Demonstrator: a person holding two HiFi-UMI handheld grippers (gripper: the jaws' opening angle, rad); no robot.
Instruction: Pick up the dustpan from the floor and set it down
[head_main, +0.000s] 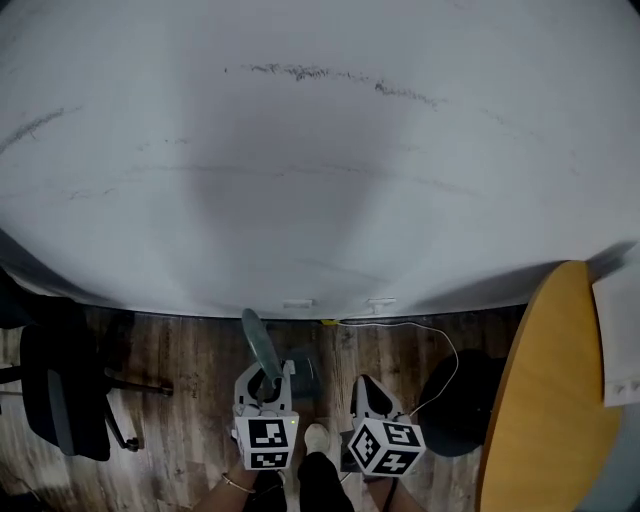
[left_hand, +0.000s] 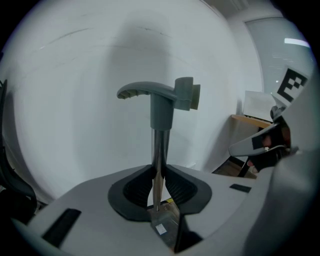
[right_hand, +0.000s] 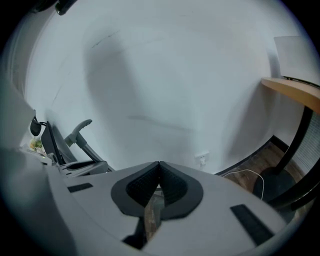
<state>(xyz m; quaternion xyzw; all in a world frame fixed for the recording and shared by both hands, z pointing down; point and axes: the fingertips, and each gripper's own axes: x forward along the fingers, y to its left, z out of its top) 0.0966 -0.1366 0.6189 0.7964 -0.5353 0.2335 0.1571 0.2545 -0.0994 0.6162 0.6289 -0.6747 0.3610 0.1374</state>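
left gripper (left_hand: 159, 172): jaws clamped on the dustpan (left_hand: 161, 100) by its metal shaft, grey handle upright above | right gripper (right_hand: 159, 171): jaws together, empty | floor (head_main: 190, 350): dark wood planks, white cable (head_main: 440, 345) | pan end hidden below the jaws (head view gives only a dim shape) | table (head_main: 545, 400) right, chair (head_main: 60, 390) left, white wall (head_main: 320, 150) beyond | outlet (right_hand: 202, 159): right gripper view only

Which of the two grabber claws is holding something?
The left gripper: its jaws clamp the shiny metal pole of the grey-handled dustpan. The right gripper has its jaws pressed together with nothing between them.
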